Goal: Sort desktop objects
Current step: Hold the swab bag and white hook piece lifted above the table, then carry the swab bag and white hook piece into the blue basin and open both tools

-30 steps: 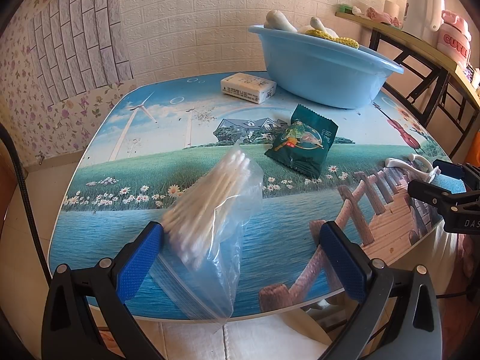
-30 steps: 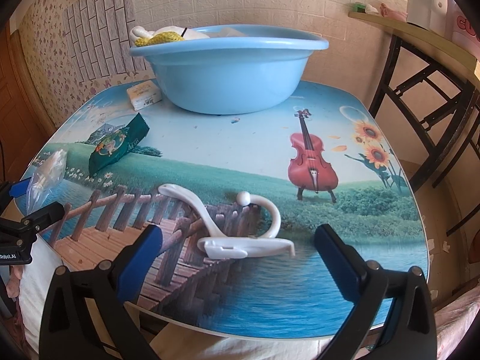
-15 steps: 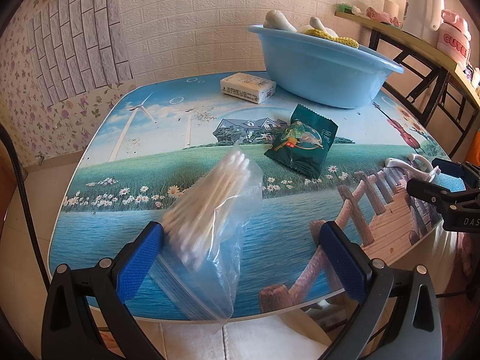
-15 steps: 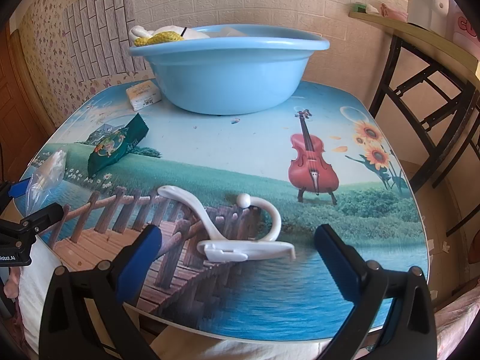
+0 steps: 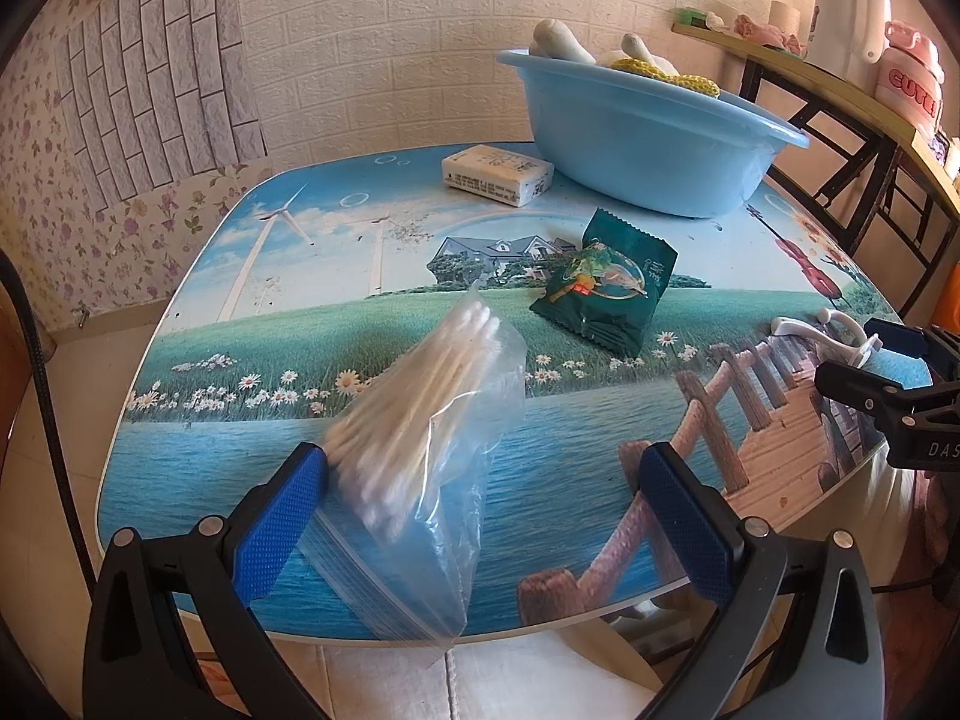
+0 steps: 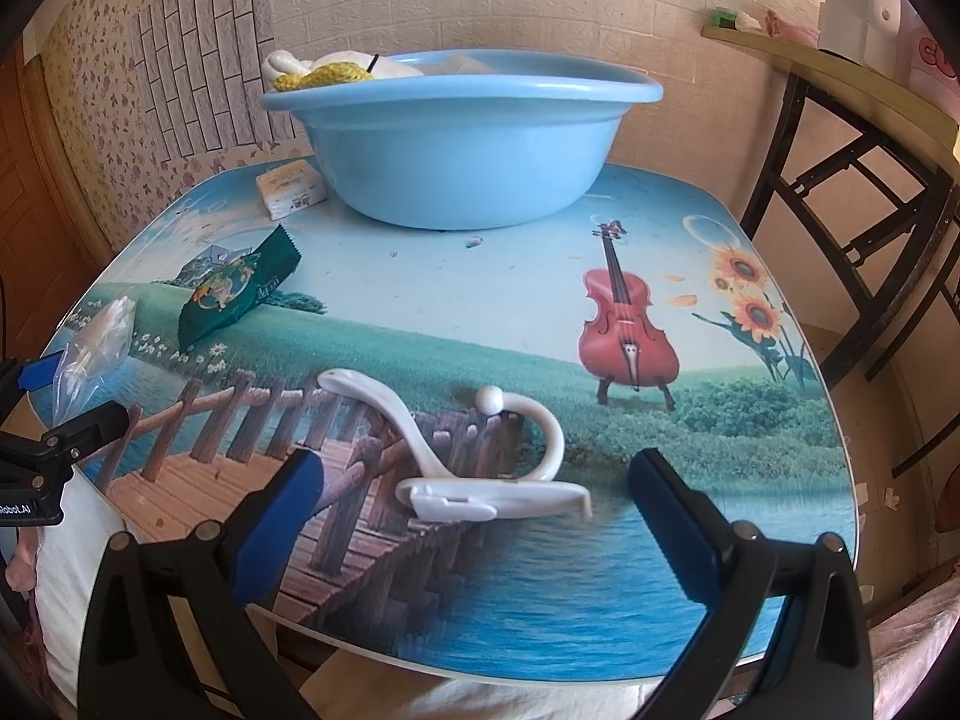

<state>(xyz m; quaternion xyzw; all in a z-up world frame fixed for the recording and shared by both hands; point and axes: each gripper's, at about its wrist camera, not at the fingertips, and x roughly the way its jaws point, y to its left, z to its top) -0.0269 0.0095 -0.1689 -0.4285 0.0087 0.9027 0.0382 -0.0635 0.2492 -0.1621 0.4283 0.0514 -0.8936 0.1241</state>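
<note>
A clear zip bag of cotton swabs (image 5: 420,432) lies at the table's near edge, between the wide-open jaws of my left gripper (image 5: 486,510); the left pad (image 5: 276,516) is next to it. It also shows in the right wrist view (image 6: 96,336). A white plastic hook (image 6: 480,462) lies between the wide-open jaws of my right gripper (image 6: 474,516), untouched. A dark green snack packet (image 5: 606,288) and a white soap box (image 5: 498,174) lie further back. A light blue basin (image 5: 648,138) holding several items stands at the back.
The printed table (image 5: 300,276) has rounded edges and a drop to tiled floor at left. A black-framed shelf (image 5: 840,96) with a kettle and pink container stands at right. My right gripper shows in the left wrist view (image 5: 900,372).
Almost nothing has changed; the right gripper has crept very slightly toward the white hook. The left gripper stays put.
</note>
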